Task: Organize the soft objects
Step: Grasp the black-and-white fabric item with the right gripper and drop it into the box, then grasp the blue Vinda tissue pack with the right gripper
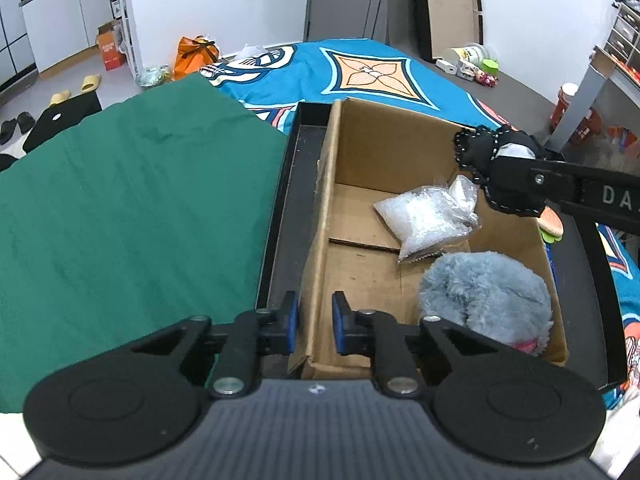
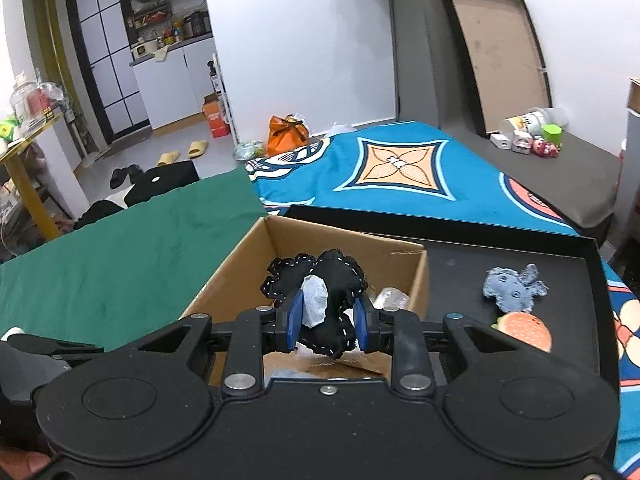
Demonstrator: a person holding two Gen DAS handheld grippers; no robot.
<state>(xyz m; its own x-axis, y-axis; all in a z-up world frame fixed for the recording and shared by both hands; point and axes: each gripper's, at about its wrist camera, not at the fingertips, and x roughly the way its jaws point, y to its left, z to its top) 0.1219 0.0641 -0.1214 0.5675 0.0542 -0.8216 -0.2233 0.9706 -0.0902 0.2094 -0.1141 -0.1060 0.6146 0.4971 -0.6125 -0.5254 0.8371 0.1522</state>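
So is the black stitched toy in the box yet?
Not yet: the black stitched toy hangs above the cardboard box, clamped by the right gripper.

The left hand-held gripper [image 1: 315, 322] points forward and downward with its blue-padded fingers [image 1: 291, 320] parted and nothing between them, while the right hand-held gripper [image 2: 327, 320] has its fingers [image 2: 295, 318] clamped on a black stitched toy [image 2: 324, 292].

Bright, even indoor light — soft shadows, sharp focus, strong fisheye bending at edges.

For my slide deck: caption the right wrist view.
Right gripper holds a black stitched plush toy above the cardboard box; a blue felt toy lies on the black tray.
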